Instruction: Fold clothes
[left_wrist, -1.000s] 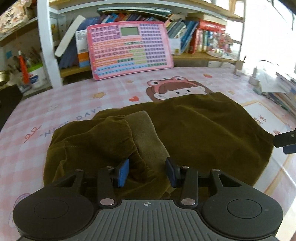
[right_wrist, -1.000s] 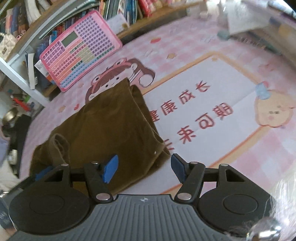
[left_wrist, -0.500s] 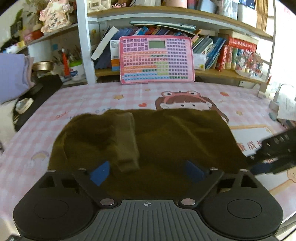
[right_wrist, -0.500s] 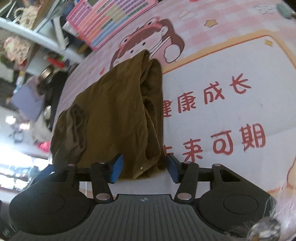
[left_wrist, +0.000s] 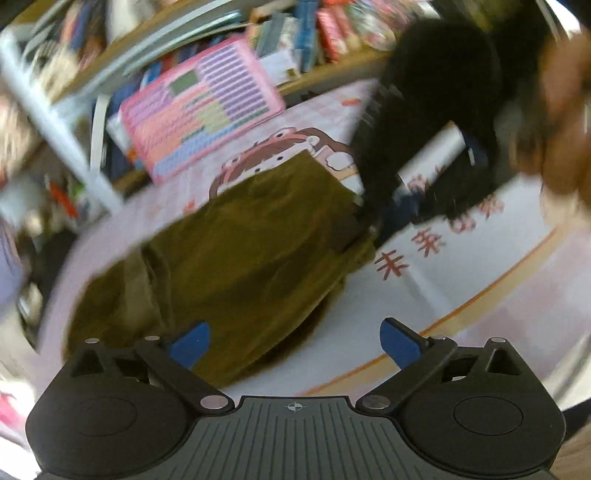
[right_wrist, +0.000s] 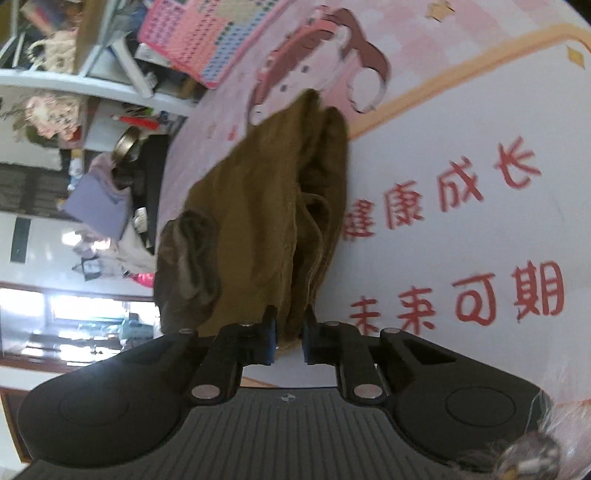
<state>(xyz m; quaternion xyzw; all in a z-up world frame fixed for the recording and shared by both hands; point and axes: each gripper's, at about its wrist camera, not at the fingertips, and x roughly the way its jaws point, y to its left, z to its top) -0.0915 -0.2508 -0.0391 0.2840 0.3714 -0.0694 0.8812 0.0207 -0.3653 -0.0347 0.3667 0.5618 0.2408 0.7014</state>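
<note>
An olive-brown garment (left_wrist: 236, 251) lies folded on the pink cartoon table cover. My left gripper (left_wrist: 293, 341) is open and empty, held above the garment's near right edge; this view is blurred. My right gripper (right_wrist: 288, 338) is shut on the garment's (right_wrist: 258, 221) near right edge, with cloth bunched between the jaws. The right gripper also shows in the left wrist view (left_wrist: 417, 155) as a dark blurred shape at the garment's far right corner.
A pink keyboard toy (left_wrist: 203, 107) leans against a shelf of books (left_wrist: 317, 33) at the back. The table cover (right_wrist: 461, 206) has red characters printed to the right of the garment. Clutter and a purple cloth (right_wrist: 96, 199) lie off the left side.
My right gripper closed on the garment's edge. My left gripper opened wide, pulled back off the cloth and swung right, tilting its view.
</note>
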